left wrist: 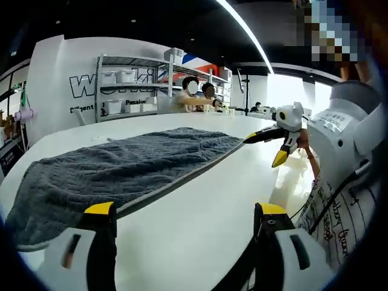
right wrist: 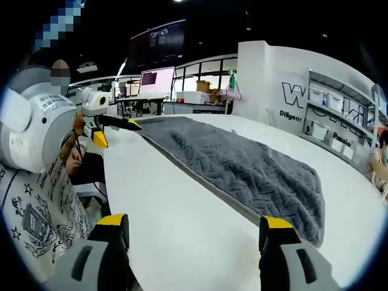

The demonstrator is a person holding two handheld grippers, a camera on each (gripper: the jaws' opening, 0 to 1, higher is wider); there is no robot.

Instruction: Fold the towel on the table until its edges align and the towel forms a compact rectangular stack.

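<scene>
A dark grey ribbed towel (left wrist: 121, 170) lies spread flat in one layer on the white table (left wrist: 230, 176). My left gripper (left wrist: 186, 212) hangs open over bare table, just off the towel's near long edge. In the left gripper view my right gripper (left wrist: 265, 150) shows at the right, open, its tips pointing at the towel's far corner. The right gripper view has the towel (right wrist: 242, 167) running from upper left to right. My right gripper (right wrist: 194, 221) is open above the table (right wrist: 163, 200). The left gripper (right wrist: 117, 134) stands open by the towel's far end.
A metal shelf with white bins (left wrist: 130, 85) stands behind the table, with seated people (left wrist: 197, 97) near it. A monitor (right wrist: 156, 79) and desks sit beyond the table's far end. The person's printed shirt (right wrist: 36, 200) is close at the table edge.
</scene>
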